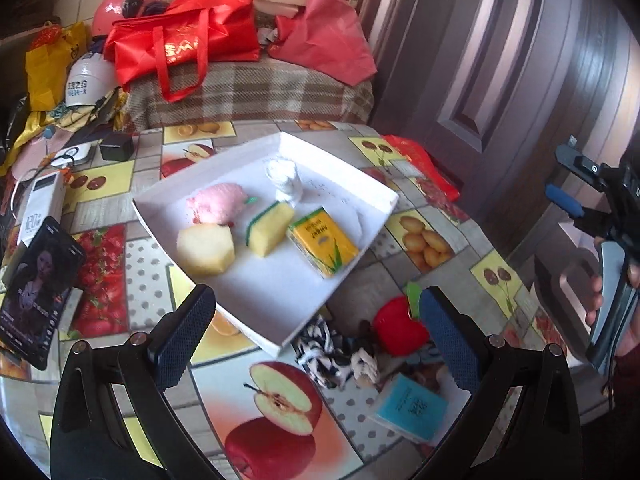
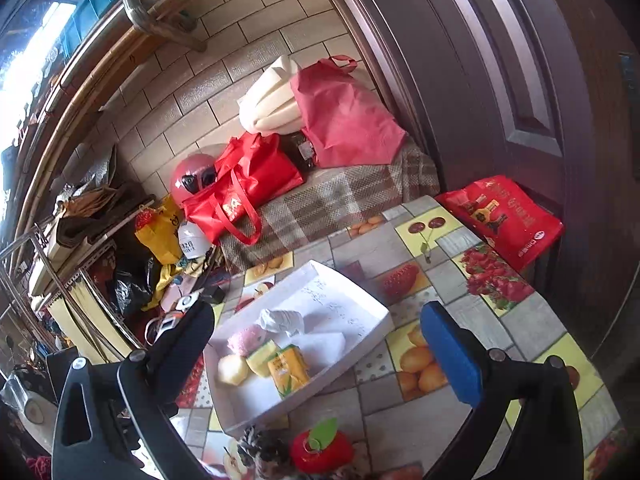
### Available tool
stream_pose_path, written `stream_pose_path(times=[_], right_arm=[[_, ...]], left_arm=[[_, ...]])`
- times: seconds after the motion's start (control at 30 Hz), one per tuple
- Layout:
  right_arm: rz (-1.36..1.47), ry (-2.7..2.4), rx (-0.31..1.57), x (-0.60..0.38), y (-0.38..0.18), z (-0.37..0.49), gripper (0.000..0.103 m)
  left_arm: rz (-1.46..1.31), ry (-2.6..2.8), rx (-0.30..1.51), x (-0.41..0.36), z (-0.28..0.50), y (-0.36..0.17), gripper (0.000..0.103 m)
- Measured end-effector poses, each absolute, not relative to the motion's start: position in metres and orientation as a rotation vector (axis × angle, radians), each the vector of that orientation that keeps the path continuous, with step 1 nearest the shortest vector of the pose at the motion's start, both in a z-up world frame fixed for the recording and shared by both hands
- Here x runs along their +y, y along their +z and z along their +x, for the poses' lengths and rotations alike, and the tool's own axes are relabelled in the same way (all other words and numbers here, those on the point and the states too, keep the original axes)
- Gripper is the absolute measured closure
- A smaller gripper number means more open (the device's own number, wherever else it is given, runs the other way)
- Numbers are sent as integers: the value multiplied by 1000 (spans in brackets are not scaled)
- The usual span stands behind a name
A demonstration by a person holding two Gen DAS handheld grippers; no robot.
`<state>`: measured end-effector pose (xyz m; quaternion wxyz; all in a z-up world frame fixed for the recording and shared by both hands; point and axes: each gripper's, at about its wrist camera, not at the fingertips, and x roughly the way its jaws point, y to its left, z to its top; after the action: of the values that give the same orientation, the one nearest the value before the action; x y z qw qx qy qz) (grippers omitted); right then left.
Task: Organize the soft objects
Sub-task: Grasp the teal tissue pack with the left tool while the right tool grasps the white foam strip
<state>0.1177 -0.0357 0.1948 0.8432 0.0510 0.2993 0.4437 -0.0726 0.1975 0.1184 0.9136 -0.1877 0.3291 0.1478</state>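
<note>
both grippers, left (image 1: 316,332) and right (image 2: 320,356), gaped wide and empty over the table (image 1: 400,412). nearest lay a blue pack (image 1: 412,406), a striped toy (image 1: 332,350) and a red apple (image 1: 400,326); beyond, the tray (image 1: 280,280) held five soft things.

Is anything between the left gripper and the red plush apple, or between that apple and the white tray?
Nothing visible blocks either path. The left gripper is open above the table, the red plush apple lies uncovered beside a black-and-white rope toy, just outside the white tray.
</note>
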Motion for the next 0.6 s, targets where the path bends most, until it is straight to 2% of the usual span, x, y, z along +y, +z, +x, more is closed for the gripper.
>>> stream_pose_path(times=[0.2,0.33,0.47,0.6], right_arm=[[-150,1002,820,-46,123,77,0],[-212,1046,941,-42,87,51,0],[-250,1072,951,-23,74,31,0],[-431,1035,963,-6,52,12,2]], left_arm=[[-336,213,833,156,-88,70,0],[-309,244,881,146,-105,55,0],[-364,291,890,155,-119,49,0],[-335,262,883,151,-114,52,0]])
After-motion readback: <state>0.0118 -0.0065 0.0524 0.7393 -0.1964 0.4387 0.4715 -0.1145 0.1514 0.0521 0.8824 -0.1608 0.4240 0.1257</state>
